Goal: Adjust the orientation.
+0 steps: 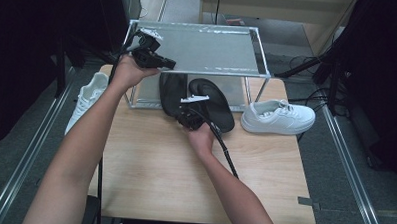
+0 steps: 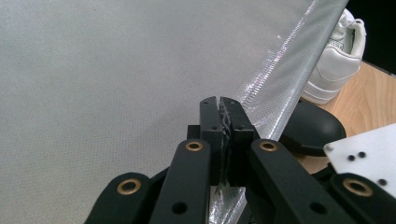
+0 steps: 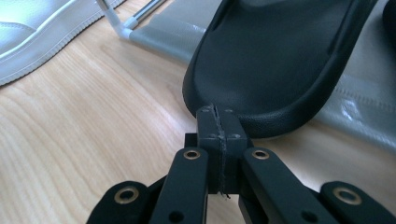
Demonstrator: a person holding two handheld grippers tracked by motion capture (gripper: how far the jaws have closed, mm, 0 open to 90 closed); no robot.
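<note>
Two black slippers [image 1: 214,100] lie side by side, partly under a low rack and sticking out onto the wooden table [image 1: 174,171]. My right gripper [image 1: 184,116] is shut and empty. In the right gripper view its tips [image 3: 215,109] rest against the near rim of a black slipper [image 3: 280,60]. My left gripper [image 1: 163,63] is held at the front left edge of the rack's grey top shelf [image 1: 204,44]. In the left gripper view its jaws [image 2: 220,100] are shut over the shelf fabric [image 2: 93,70], beside the silvery shelf edge [image 2: 289,60].
One white sneaker [image 1: 279,117] stands on the table right of the rack. Another white sneaker [image 1: 89,95] sits at the table's left edge, and a rack leg [image 3: 121,25] stands near it. The rack's grey lower shelf [image 3: 355,102] lies under the slippers. Dark floor surrounds the table.
</note>
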